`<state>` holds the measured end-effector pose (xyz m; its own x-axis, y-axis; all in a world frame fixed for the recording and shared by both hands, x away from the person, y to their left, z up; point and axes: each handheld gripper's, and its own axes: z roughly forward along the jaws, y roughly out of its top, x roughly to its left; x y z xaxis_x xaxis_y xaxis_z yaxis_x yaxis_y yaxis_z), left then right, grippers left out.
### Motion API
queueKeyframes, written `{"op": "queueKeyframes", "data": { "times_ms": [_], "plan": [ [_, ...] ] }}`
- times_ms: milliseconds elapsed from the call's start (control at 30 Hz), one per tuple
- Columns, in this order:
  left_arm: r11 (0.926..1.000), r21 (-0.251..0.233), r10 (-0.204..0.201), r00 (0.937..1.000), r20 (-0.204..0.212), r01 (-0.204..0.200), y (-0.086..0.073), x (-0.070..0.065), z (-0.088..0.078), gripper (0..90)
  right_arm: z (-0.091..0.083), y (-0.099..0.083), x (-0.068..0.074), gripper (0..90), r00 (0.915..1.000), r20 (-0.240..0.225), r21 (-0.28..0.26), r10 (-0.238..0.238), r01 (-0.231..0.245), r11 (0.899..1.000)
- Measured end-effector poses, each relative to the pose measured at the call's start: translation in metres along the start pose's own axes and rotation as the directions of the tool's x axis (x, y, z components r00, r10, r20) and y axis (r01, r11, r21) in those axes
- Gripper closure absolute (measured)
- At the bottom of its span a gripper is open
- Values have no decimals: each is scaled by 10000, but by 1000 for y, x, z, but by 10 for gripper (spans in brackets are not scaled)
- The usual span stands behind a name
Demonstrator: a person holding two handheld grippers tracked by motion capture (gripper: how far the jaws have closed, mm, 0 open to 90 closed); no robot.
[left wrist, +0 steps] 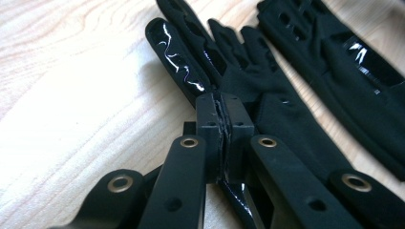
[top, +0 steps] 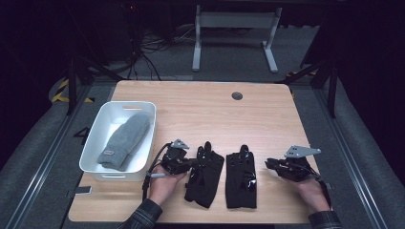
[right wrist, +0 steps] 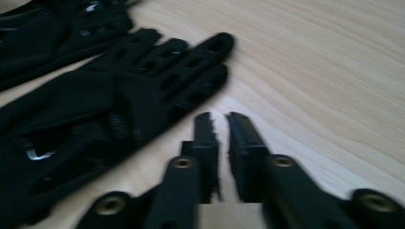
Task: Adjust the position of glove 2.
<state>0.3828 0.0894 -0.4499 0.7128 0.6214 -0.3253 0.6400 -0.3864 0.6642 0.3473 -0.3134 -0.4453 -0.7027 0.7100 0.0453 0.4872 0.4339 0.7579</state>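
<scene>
Two gloves, left glove in left tongs

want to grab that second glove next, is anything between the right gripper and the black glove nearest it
Nothing visible: bare table lies between the right gripper and the nearer black glove, which it does not touch.

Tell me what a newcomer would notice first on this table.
Two black fabric gloves with glossy patches lie side by side near the front edge of the light wooden table. The left gripper is shut on the left glove. At the left, a white plastic bin holds a grey knitted mitten.
</scene>
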Motion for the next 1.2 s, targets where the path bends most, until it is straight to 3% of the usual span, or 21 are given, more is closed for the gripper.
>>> {"op": "queueKeyframes", "data": {
  "times_ms": [167, 300, 733, 1200],
  "plan": [
    [9992, -290, -260, 9990, 363, 271, 1, 2, -3, 882, 12, 0, 20, 900, 9939, -994, 710, -488, 560, 9959],
    [9984, -448, -312, 9980, 550, 336, 3, 0, -6, 882, 21, 0, 29, 899, 9872, -1395, 1039, -773, 923, 9903],
    [9963, -781, -281, 9951, 952, 356, 9, -5, -10, 882, 28, 6, 39, 900, 9807, -1696, 960, -975, 1150, 9887],
    [9921, -1213, -108, 9860, 1664, 314, 22, -11, -19, 882, 40, 14, 45, 900, 9726, -2119, 837, -951, 1151, 9898]
  ]
}}
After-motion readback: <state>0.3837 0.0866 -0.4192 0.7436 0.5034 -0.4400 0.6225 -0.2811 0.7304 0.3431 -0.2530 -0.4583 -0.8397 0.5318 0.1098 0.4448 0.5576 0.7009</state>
